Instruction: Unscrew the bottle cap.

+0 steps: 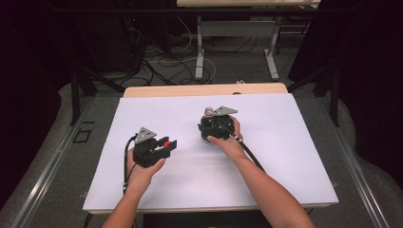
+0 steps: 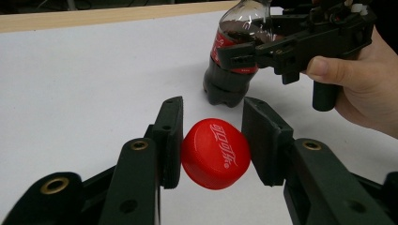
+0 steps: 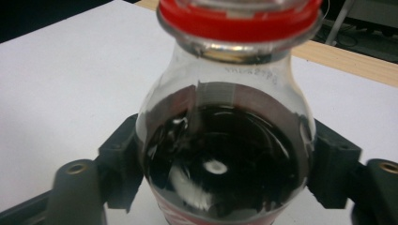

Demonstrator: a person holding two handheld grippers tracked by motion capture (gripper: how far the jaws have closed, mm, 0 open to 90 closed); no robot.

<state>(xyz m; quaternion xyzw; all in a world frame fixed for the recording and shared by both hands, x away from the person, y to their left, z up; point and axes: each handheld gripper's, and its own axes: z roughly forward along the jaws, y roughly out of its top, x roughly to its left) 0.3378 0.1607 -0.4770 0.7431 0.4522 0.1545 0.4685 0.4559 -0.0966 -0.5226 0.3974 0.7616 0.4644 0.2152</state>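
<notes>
A: On the white, smooth surface [image 1: 266, 156]: a small cola bottle [image 2: 234, 70], clear plastic, rounded at the shoulder, dark liquid inside, red label around the middle. Standing upright, lobed base touching the surface.

B: And the neck?

A: Open at the top, with a red plastic ring [image 3: 239, 21] left under the mouth. Cap off.

B: Where is the cap?

A: Red bottle cap [image 2: 216, 152], round, glossy plastic, white lettering on the flat top. Clamped sideways between the black fingers [image 2: 171, 140] of the left gripper [image 2: 216, 140], both pads pressing on the rim. Held a little above the surface, to the left of the bottle and apart from it.

B: And the right gripper [image 3: 225, 183]?

A: Placed around the bottle body at the level of the label, one black blocky finger [image 3: 335, 164] on each side. Slightly loosened; cannot tell whether the pads touch the plastic or stand just off it. Matte, angular gripper bodies, each with a grey three-cornered plate on top, each held in one hand.
</notes>
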